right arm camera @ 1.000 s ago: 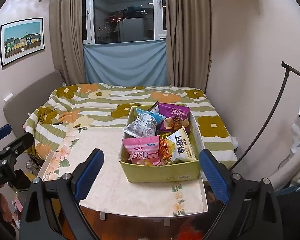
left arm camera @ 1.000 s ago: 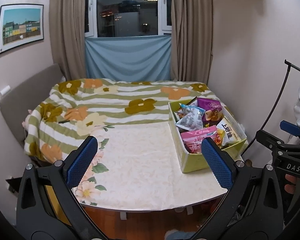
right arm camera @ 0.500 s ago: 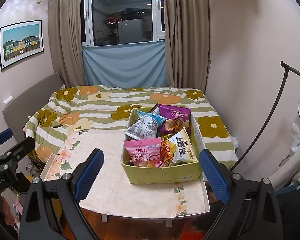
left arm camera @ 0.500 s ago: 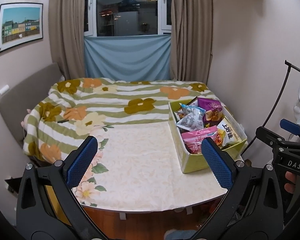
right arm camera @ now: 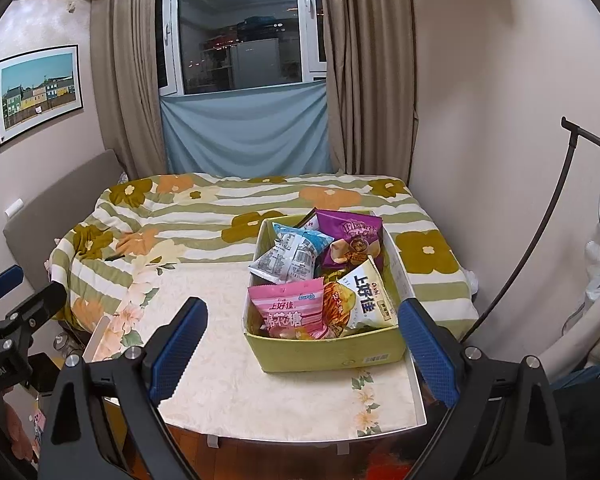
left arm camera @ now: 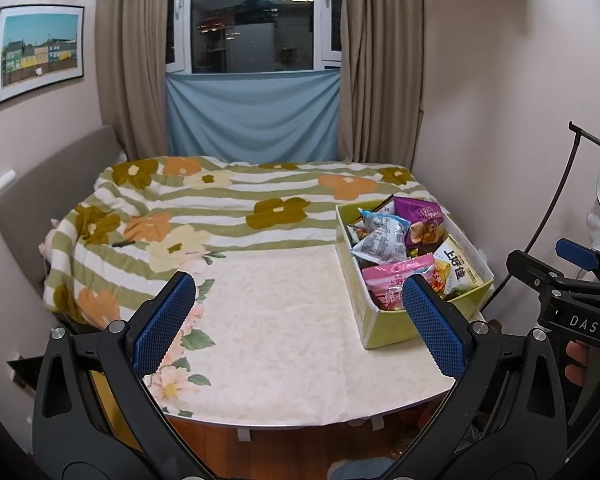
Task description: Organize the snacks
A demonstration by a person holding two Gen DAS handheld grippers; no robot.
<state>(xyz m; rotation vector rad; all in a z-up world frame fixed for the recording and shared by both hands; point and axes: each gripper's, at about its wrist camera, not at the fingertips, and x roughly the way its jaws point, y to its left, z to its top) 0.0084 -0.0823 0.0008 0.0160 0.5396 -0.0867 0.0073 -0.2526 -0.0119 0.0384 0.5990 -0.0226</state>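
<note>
A green cardboard box (right arm camera: 324,354) stands on the right part of the table, full of snack bags: a pink bag (right arm camera: 286,312), a white and yellow chip bag (right arm camera: 366,300), a blue and white bag (right arm camera: 292,254) and a purple bag (right arm camera: 352,236). The box also shows in the left wrist view (left arm camera: 388,326). My right gripper (right arm camera: 302,356) is open and empty, held before the box's front wall. My left gripper (left arm camera: 298,322) is open and empty over the table's left half, left of the box.
The table (left arm camera: 280,320) has a cream floral cloth and a rounded front edge. A bed with a green striped flower blanket (left arm camera: 220,208) lies behind it. A wall and a black lamp stand (right arm camera: 540,240) are at the right. The other gripper's body (left arm camera: 572,300) shows at the right edge.
Both grippers have risen and drawn back a little, so the box sits lower in the right view. The jaws stay open and the snacks have not moved.
</note>
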